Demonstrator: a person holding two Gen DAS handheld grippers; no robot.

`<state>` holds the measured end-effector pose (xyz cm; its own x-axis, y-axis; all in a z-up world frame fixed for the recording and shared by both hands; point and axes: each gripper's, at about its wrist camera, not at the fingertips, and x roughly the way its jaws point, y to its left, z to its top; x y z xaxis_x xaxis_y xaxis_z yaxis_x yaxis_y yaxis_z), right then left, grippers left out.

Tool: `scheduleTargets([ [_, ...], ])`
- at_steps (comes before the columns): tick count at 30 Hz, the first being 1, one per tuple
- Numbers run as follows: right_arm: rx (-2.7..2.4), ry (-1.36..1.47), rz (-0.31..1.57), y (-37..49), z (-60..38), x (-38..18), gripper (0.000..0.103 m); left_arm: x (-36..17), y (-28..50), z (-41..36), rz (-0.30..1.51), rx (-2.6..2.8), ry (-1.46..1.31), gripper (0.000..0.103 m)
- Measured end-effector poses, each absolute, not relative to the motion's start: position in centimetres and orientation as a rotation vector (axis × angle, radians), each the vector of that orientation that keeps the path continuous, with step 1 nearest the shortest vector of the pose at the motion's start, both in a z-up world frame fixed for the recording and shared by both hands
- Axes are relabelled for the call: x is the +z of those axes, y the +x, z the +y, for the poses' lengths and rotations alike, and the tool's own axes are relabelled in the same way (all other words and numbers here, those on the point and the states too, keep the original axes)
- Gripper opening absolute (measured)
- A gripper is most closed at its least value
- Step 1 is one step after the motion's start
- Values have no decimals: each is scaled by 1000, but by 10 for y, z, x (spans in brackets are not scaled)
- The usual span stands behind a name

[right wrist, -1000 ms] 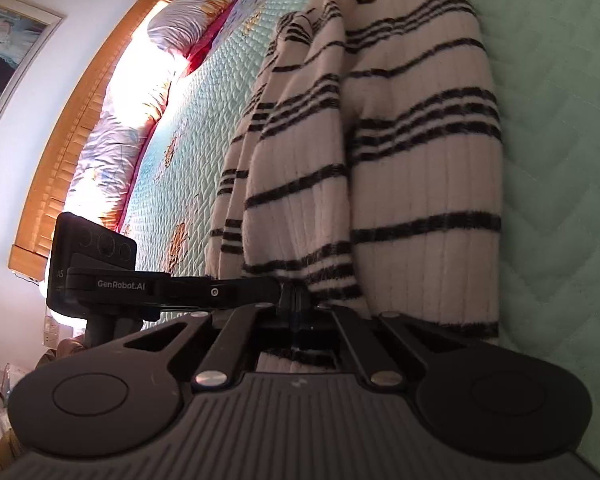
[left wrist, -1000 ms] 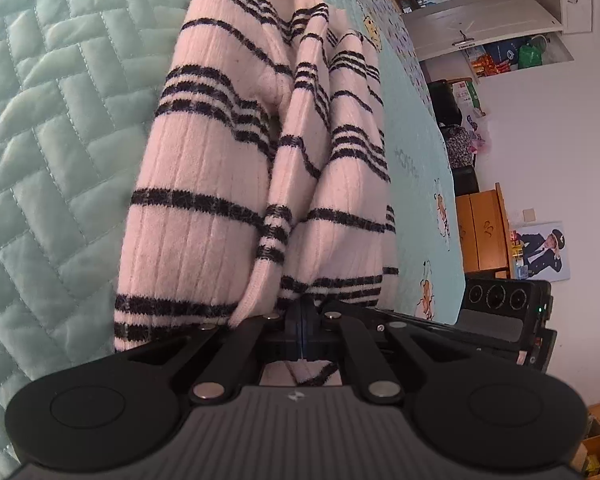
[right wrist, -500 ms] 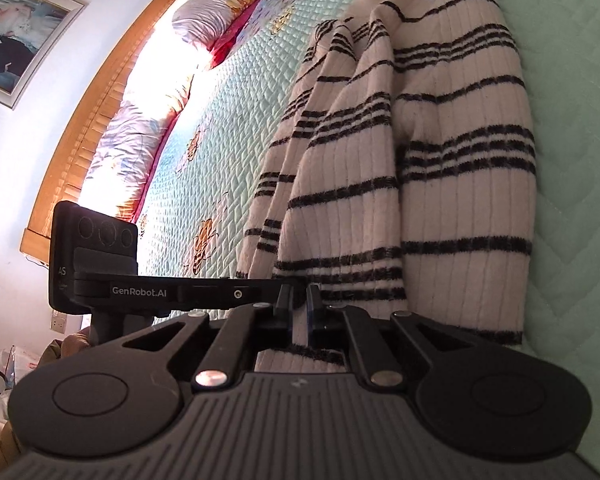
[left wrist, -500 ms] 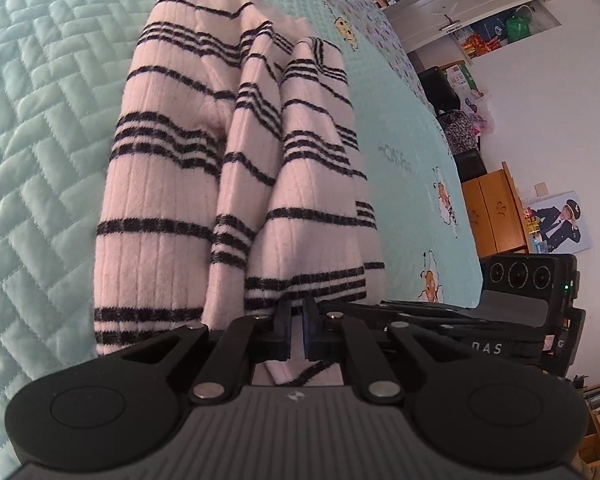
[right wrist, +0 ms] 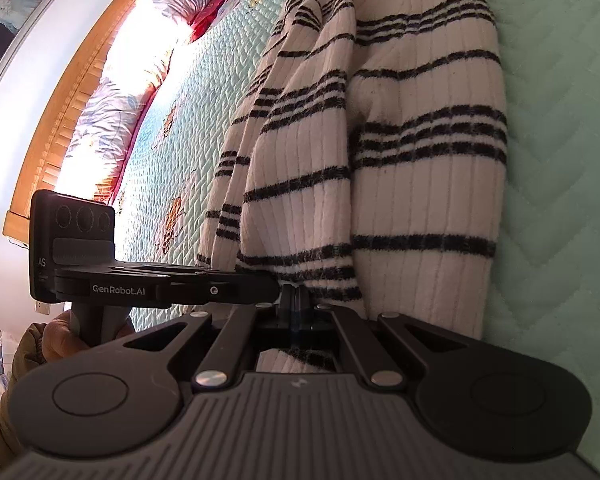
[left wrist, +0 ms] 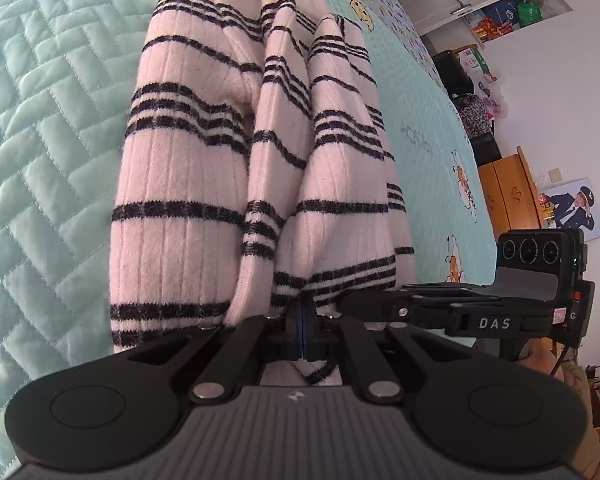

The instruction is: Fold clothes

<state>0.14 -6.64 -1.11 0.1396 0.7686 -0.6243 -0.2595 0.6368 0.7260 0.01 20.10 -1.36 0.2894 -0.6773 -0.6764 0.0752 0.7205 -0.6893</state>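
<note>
I see both the left hand-held gripper (left wrist: 302, 322) and right hand-held gripper (right wrist: 296, 307) clamped on the ribbed, fuzzy striped sweater (left wrist: 204, 168); labels read "DAS" and "GenRobot.AI"

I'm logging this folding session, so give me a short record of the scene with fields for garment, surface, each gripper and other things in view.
garment: pink sweater with black stripes, bunched in long folds
surface: mint quilted bedspread
left gripper: fingers shut on the sweater's near edge
right gripper: fingers shut on the sweater's near edge
other: pillows by the wooden headboard
</note>
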Motion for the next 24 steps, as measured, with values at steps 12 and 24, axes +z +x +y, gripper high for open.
scheduleTargets([
  [12, 756, 662, 1187, -3, -121, -26, 0, -19, 0, 210, 1173, -584, -649, 3],
  [24, 729, 646, 1170, -14, -122, -31, 0, 2, 3, 211, 1162, -581, -687, 8],
])
